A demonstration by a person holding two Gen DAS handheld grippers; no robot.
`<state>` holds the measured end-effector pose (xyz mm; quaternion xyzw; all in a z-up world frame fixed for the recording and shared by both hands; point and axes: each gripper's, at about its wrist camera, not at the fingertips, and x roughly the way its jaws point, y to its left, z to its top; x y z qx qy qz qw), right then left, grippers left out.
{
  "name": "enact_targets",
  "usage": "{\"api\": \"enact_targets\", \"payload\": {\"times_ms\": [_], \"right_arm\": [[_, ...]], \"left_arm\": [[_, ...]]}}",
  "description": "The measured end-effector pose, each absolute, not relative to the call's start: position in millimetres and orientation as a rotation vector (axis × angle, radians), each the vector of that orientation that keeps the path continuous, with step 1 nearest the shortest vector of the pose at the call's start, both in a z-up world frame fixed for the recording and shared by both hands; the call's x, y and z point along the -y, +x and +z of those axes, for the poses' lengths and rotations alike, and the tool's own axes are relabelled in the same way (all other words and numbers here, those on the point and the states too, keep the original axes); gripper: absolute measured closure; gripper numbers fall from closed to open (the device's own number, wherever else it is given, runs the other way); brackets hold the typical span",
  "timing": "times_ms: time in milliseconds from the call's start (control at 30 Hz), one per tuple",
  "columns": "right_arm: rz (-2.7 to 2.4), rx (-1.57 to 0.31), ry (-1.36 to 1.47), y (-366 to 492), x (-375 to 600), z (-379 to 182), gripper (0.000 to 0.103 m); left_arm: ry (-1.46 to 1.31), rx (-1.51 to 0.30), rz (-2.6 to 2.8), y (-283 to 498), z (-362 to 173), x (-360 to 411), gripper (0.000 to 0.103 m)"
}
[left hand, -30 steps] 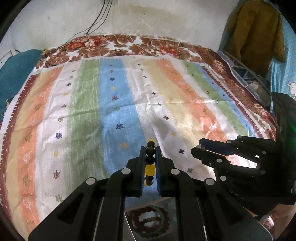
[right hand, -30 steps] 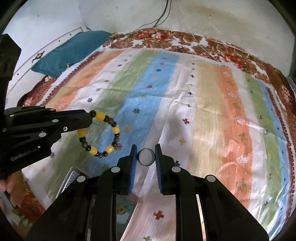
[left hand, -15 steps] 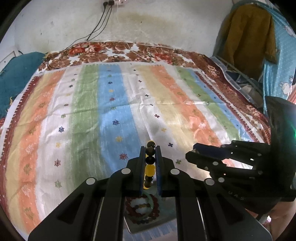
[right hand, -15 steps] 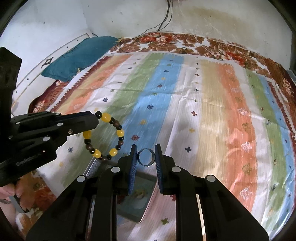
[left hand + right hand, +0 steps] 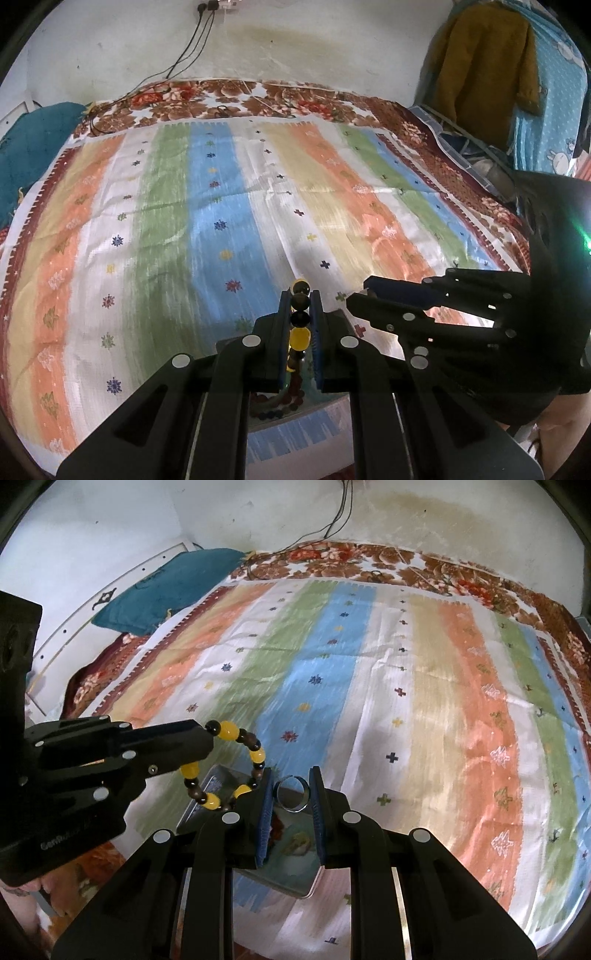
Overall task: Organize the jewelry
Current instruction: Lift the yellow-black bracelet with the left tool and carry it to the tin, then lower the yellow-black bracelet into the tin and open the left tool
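My left gripper [image 5: 300,306] is shut on a bracelet of yellow and dark beads [image 5: 299,338]; in the right wrist view the bracelet [image 5: 229,766] hangs as a loop from the left gripper's tips. My right gripper [image 5: 291,794] is shut on a silver open ring [image 5: 291,794]; its fingers [image 5: 391,295] show at the right of the left wrist view. Both are held above a metal tin [image 5: 295,882] lying on the striped cloth. A dark red bead bracelet [image 5: 275,402] lies inside the tin.
The striped cloth [image 5: 221,206] covers a bed with a floral sheet [image 5: 229,99] at the far edge. A teal pillow [image 5: 166,587] lies at the far left. Clothes [image 5: 484,66] hang at the right. Cables [image 5: 184,55] run down the wall.
Both grippers have pulled back and up toward the near edge of the bed, still holding the bracelet and the ring. The tin has come further into view beneath them.
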<state>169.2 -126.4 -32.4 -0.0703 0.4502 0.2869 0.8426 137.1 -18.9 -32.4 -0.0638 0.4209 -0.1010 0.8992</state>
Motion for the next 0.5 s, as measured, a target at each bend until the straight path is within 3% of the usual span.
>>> {"api": "enact_targets", "payload": {"times_ms": [100, 200, 333, 500], "right_arm": [[0.625, -0.958, -0.149, 166, 125, -33, 0.079], [0.634, -0.944, -0.141, 162, 127, -31, 0.059], [0.623, -0.935, -0.128, 160, 133, -30, 0.045], [0.608, -0.926, -0.108, 158, 140, -26, 0.038]], "left_arm": [[-0.121, -0.885, -0.186, 135, -35, 19, 0.093], [-0.139, -0.908, -0.177, 135, -40, 14, 0.091], [-0.165, -0.909, -0.154, 130, -42, 4, 0.07], [-0.187, -0.928, -0.15, 125, -49, -2, 0.056]]}}
